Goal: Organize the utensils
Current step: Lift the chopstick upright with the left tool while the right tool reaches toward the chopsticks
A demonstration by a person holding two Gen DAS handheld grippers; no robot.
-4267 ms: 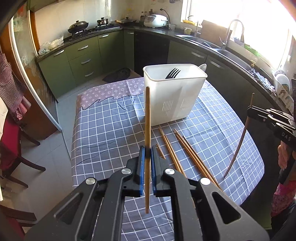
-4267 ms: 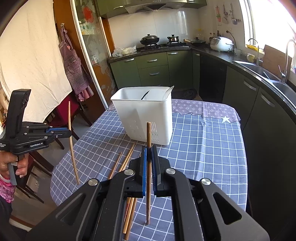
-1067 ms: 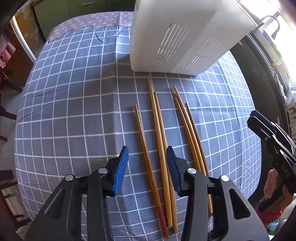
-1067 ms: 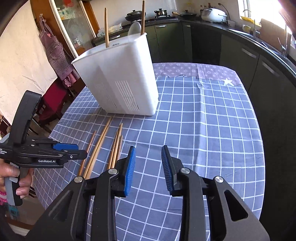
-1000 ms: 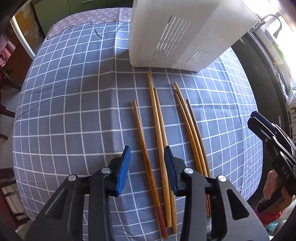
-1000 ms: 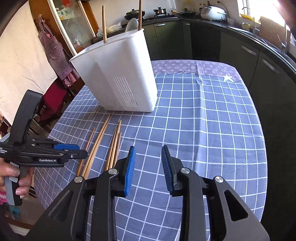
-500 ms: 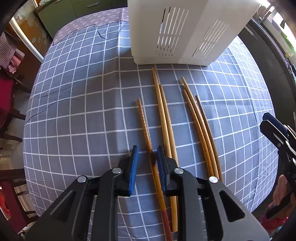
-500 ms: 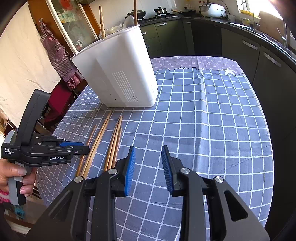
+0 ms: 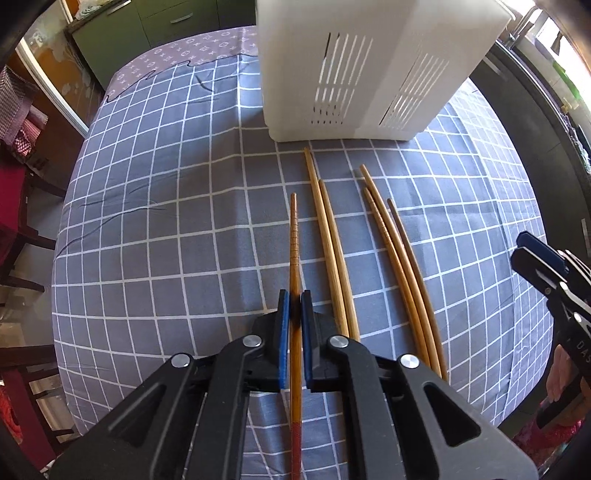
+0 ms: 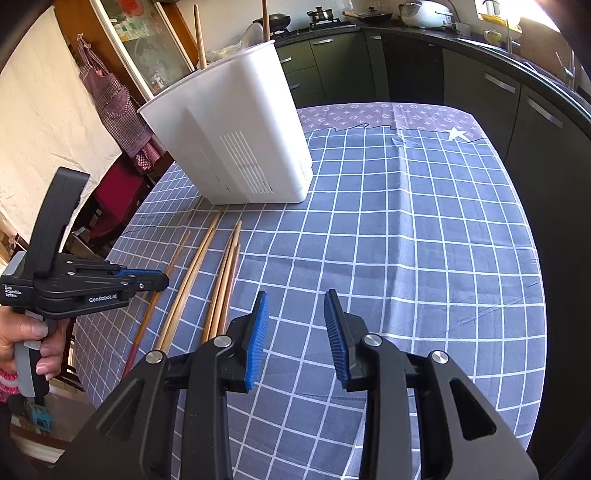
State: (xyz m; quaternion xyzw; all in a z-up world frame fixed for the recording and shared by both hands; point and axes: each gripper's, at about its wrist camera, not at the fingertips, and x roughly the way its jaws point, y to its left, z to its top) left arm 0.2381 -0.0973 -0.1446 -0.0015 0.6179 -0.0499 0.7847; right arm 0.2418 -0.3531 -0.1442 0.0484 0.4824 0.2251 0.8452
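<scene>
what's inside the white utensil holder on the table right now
Two wooden chopsticks stick up above the rim of the white utensil holder. Its opaque walls cover everything lower down, so any other contents can't be seen.

A home kitchen: dark green cabinets (image 10: 332, 62), a stove with pots (image 10: 317, 16) (rice cooker (image 10: 426, 13) beside).

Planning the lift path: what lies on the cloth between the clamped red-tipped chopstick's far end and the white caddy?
Only bare checked tablecloth, seen in the left wrist view.
</scene>
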